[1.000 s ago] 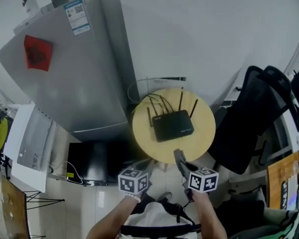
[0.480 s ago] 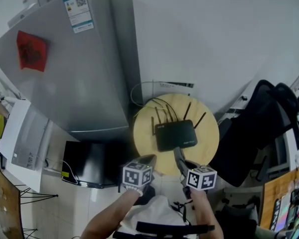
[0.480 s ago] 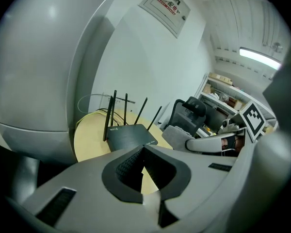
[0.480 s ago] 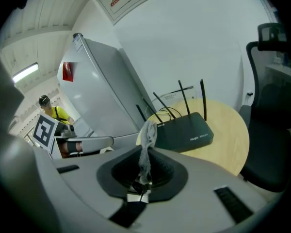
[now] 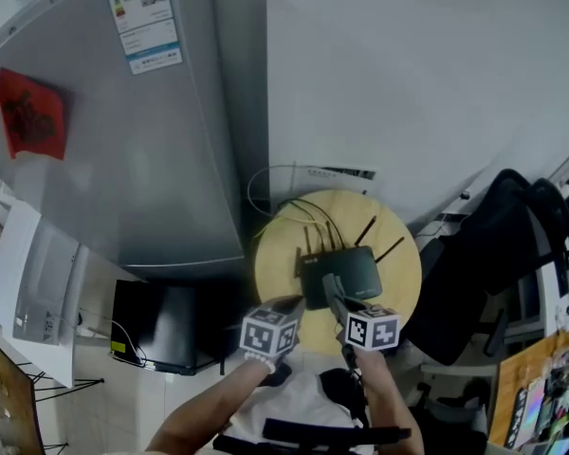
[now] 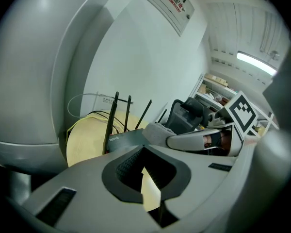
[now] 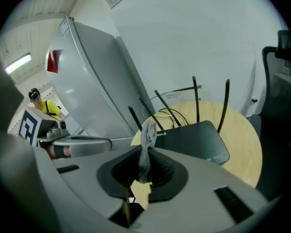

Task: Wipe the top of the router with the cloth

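At the router (image 5: pixel 353 271) edge, right hand-held gripper (image 7: pixel 143 173) pinches cloth (image 7: pixel 148 132).

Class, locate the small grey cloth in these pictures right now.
In the right gripper view, the small grey cloth is pinched in the right tongs, just before the black router on the round wooden table.

Router (image 7: pixel 194 140): we read "WiFi6" on its near edge.
Fridge sticker (image 5: pixel 144 17): we see a QR code, print too small.
Wall sign (image 6: pixel 172 5): red print we cannot read.
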### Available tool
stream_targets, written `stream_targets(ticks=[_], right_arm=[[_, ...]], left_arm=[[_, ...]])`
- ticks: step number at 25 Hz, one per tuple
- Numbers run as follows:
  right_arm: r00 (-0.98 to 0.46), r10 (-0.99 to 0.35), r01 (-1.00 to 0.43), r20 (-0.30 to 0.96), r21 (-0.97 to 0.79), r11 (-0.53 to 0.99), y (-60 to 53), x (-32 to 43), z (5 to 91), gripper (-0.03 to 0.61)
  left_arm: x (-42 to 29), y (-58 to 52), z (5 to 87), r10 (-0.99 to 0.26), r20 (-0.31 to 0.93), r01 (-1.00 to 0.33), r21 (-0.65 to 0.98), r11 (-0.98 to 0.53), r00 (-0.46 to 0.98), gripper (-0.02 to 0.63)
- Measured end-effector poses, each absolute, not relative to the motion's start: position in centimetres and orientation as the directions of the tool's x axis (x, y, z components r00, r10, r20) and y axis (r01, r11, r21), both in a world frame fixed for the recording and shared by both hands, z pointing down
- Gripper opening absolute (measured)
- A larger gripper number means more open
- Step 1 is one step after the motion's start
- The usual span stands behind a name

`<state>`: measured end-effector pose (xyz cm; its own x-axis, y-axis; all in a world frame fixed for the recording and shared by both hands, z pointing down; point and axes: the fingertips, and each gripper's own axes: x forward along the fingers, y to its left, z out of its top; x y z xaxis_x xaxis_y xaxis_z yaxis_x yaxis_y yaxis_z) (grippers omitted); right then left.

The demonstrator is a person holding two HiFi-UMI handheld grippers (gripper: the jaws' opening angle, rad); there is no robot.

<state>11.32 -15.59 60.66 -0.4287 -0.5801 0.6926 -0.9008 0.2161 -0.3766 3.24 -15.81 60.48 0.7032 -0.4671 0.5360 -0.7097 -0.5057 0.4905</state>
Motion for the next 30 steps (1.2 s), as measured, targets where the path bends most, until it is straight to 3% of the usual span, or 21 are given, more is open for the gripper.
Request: stream_targets(ticks=[9, 20, 30], right_arm=[[-0.412, -0.505, -0.911, 0.758, -0.330, 0.248, -21.1, 9.3, 65.1, 0.038], [-0.421, -0.347, -0.893, 0.838, -0.316, 0.320, -25.0, 7.7, 71.5, 0.038], [-0.464, -0.299, -0.872, 0.834, -0.370, 0.322, -26.6, 6.8, 73.6, 0.038]], left_arm=[[3.1, -18.2, 62.3, -0.450, 0.543, -0.705, 0.523, -0.479, 0.709, -0.002], [2.7, -19.2, 63.3, -0.543, 0.546, -0.761, 0.552, -0.341, 0.638, -0.002], [3.1, -18.3, 64.2, -0.552, 0.588, -0.794, 0.544, -0.271, 0.591, -0.002]])
